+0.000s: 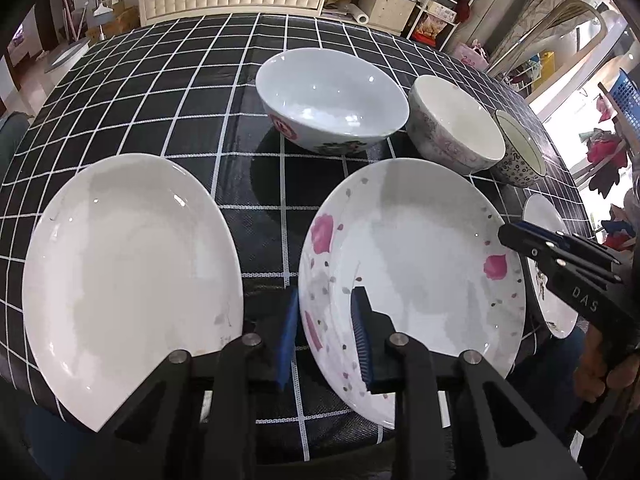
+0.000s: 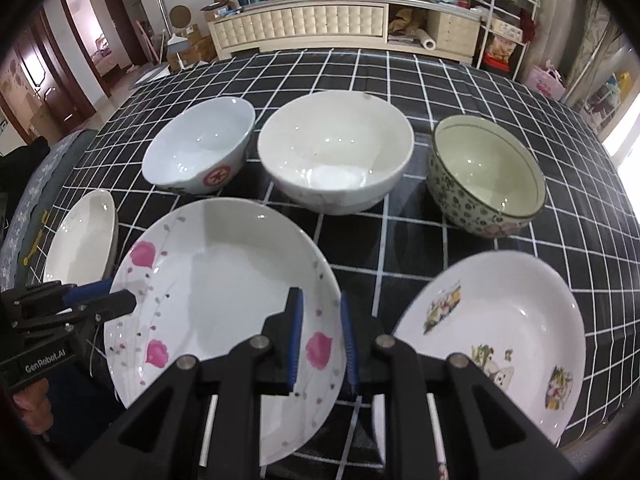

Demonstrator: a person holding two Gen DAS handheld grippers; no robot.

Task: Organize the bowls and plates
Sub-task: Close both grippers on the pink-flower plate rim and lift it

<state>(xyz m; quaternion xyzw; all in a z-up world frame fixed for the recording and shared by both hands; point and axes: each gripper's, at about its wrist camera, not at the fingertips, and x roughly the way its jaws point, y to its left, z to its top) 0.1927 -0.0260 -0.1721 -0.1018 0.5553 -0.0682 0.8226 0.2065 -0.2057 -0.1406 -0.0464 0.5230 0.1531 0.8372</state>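
Three plates sit along the near edge of the bench (image 2: pixel 460 92) with its black-and-white checked cloth, and three bowls stand in a row just behind them. In the middle is the pink-flowered plate (image 2: pixel 224 308), and both tools are on it: the left gripper (image 1: pixel 326 336) has its fingers (image 1: pixel 362 336) straddling the plate's left rim, one blue pad outside over the cloth and one inside over the plate, with a gap between them, so they are open around the rim rather than pinching it. The right gripper (image 2: pixel 322 344) does the same on the plate's right rim, fingers (image 2: pixel 295 340) apart with the edge between them; whether either pad actually touches the china I cannot tell. To the left lies the plain white plate (image 1: pixel 132 276), just beside the flowered one but not touching it. To the right lies the cartoon-print plate (image 2: pixel 496 340), also apart. Behind, from left to right: the pale blue bowl (image 2: pixel 200 152) with a red seal mark, tilted a little; the white bowl (image 2: pixel 336 156) in the centre; and the green-patterned bowl (image 2: pixel 486 176) at the right end. Far beyond the bench stands a cream tufted cabinet (image 2: pixel 300 26) loaded with clutter.
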